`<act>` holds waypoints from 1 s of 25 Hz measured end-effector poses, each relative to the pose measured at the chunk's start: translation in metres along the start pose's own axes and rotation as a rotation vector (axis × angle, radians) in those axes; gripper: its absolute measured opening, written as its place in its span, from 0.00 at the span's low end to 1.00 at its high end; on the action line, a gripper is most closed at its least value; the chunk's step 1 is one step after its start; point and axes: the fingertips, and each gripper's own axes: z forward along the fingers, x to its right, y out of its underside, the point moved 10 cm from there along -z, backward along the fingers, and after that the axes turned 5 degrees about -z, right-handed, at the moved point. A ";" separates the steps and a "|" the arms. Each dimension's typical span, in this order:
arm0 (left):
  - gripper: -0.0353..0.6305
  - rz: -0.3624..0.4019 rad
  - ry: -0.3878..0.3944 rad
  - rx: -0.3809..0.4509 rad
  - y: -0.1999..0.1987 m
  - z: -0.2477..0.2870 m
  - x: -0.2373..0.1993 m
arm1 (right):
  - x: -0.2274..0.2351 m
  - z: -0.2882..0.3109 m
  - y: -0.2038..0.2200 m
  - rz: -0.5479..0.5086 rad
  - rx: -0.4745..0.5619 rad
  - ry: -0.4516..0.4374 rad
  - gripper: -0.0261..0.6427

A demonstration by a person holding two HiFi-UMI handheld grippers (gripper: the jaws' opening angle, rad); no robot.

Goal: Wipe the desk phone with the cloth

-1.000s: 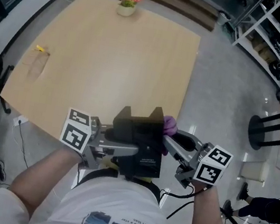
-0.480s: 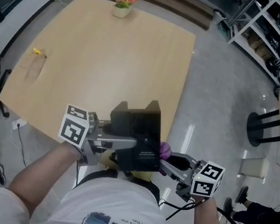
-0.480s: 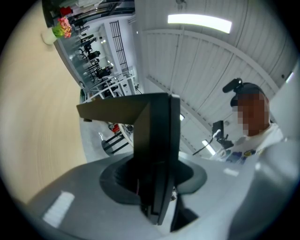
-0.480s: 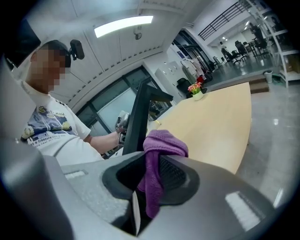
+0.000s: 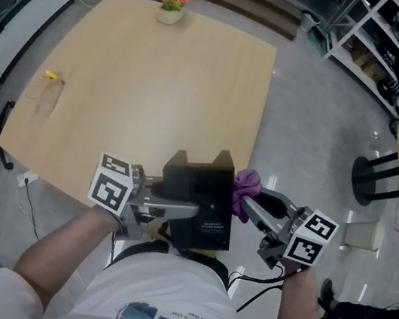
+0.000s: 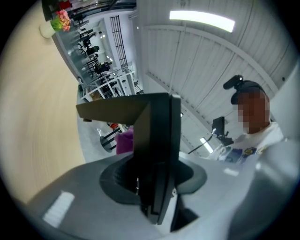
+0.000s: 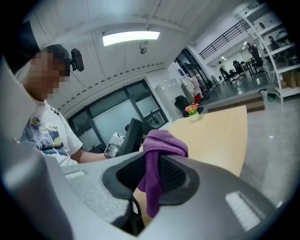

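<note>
Just off the worktop's point(image 5: 159, 87) near edge the left gripper point(image 5: 169, 209) clamps the desk phone point(image 5: 201, 193) in the air, while the right gripper point(image 5: 257, 203), pinching the purple cloth point(image 5: 247, 182), has slid it forward along the phone's right side (wiping seems under way).

Nothing is legible: white print on the desk phone point(image 5: 206, 191) and lettering on the shirt point(image 5: 175, 299) are blurred.

The head view looks steeply down from above the person onto the pale square wooden tabletop point(image 5: 143, 91); each gripper view sits close behind its own claw; the one on the left claw point(image 6: 154, 183) is rolled sideways; the one on the right claw point(image 7: 150, 178) faces across the tabletop; all three share the black plastic desk phone point(image 5: 201, 193) and the white pot of pink flowers point(image 5: 171, 6).
</note>
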 end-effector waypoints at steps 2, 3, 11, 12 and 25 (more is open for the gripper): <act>0.32 0.004 -0.015 -0.006 0.000 -0.001 -0.002 | -0.003 -0.002 -0.014 -0.019 0.043 0.014 0.17; 0.32 0.006 -0.026 -0.012 0.000 -0.001 -0.003 | -0.006 -0.004 -0.022 -0.032 0.062 0.020 0.17; 0.32 -0.015 -0.077 0.031 -0.004 -0.013 -0.014 | -0.027 0.007 -0.034 -0.129 0.014 -0.017 0.17; 0.32 -0.017 -0.079 0.043 -0.007 -0.014 -0.014 | -0.028 0.008 -0.028 -0.122 0.000 -0.015 0.17; 0.32 -0.008 -0.142 0.113 -0.035 -0.031 -0.022 | -0.037 -0.008 0.041 -0.044 -0.146 0.047 0.17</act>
